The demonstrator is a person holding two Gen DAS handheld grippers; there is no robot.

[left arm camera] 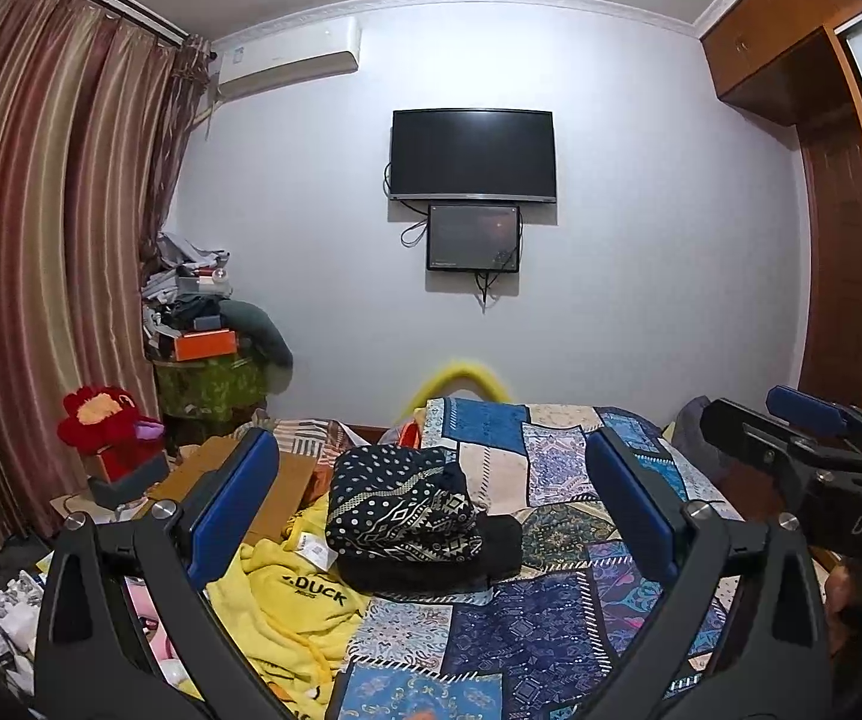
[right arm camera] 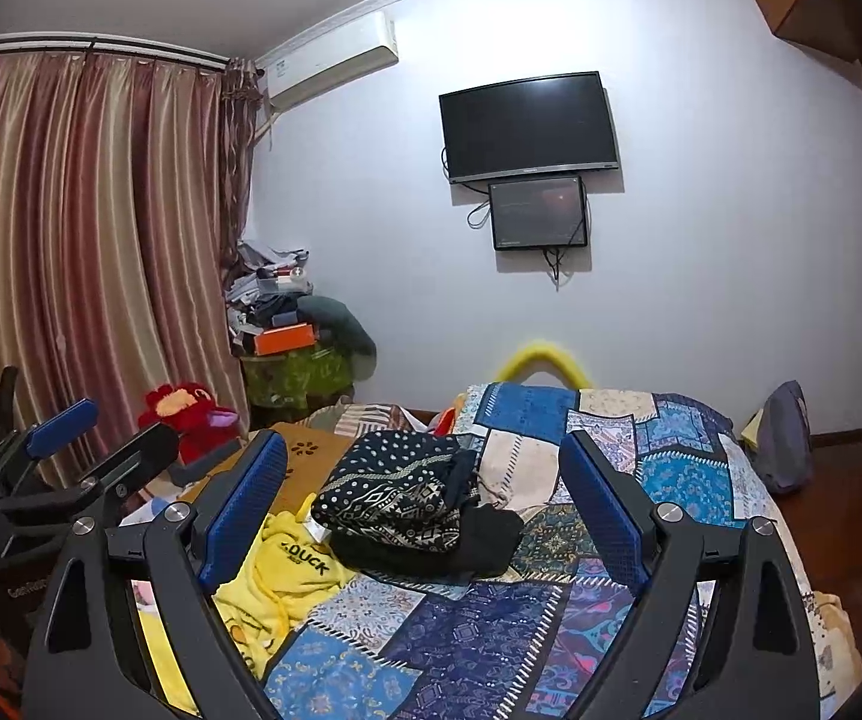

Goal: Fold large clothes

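Observation:
A folded dark garment with white dots and a patterned band point(left arm camera: 404, 510) point(right arm camera: 395, 498) lies on the patchwork bedspread point(left arm camera: 521, 624) point(right arm camera: 491, 636), on top of a black folded piece point(left arm camera: 491, 552) point(right arm camera: 479, 546). A yellow "DUCK" garment point(left arm camera: 287, 606) point(right arm camera: 275, 576) lies crumpled to its left. My left gripper point(left arm camera: 431, 516) is open and empty, held above the bed short of the pile; it also shows at the left of the right wrist view point(right arm camera: 101, 438). My right gripper point(right arm camera: 425, 510) is open and empty, likewise short of the pile; it shows at the right of the left wrist view point(left arm camera: 791, 426).
A cluttered side table with an orange box point(left arm camera: 206, 345) point(right arm camera: 284, 339) stands by the striped curtain point(left arm camera: 41, 240). A red plush toy point(left arm camera: 107, 426) point(right arm camera: 188, 414) and cardboard point(left arm camera: 287, 480) lie left of the bed. A TV point(left arm camera: 473, 156) hangs on the far wall. A wardrobe point(left arm camera: 839, 210) is at the right.

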